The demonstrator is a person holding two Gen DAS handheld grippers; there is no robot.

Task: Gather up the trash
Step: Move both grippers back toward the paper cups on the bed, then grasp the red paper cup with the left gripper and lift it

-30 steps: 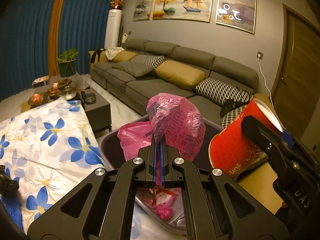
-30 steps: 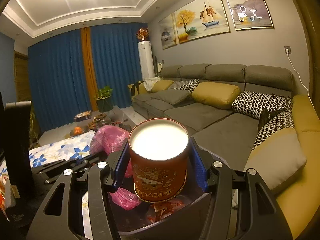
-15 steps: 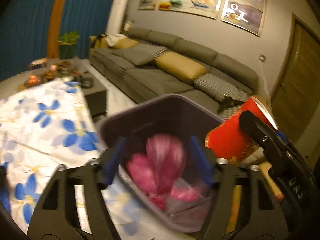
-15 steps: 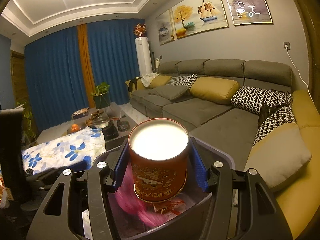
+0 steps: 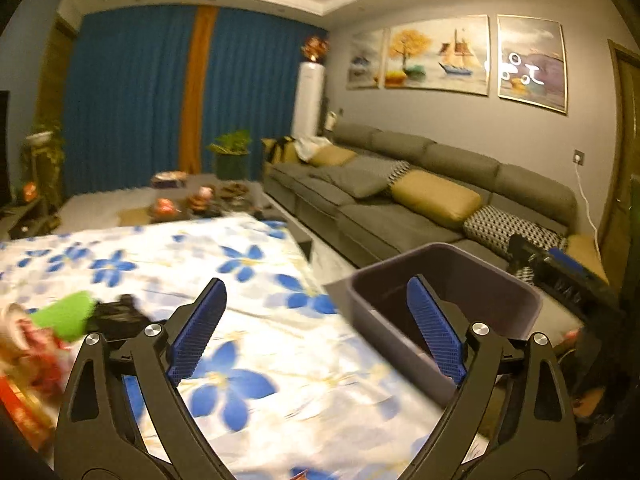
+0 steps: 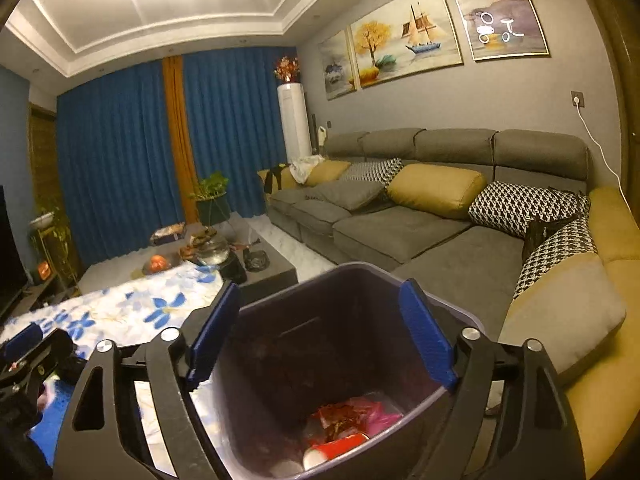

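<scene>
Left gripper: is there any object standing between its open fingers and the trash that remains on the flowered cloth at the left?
Nothing visible blocks it. The left gripper is open and empty over bare flowered cloth. The green item and red wrappers lie at the left edge, beside a dark object that is too blurred to identify.

Looks like someone's living room: big grey sofa (image 6: 420, 216) with cushions, blue curtains (image 6: 120, 152), paintings (image 6: 408, 44) on the wall, a plant (image 6: 210, 188), and a coffee table (image 6: 264, 268) with clutter.

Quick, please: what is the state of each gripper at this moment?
Left gripper: jaws just opened, empty, over the floral cloth.
Right gripper: jaws just opened, empty, above the trash bin.
</scene>
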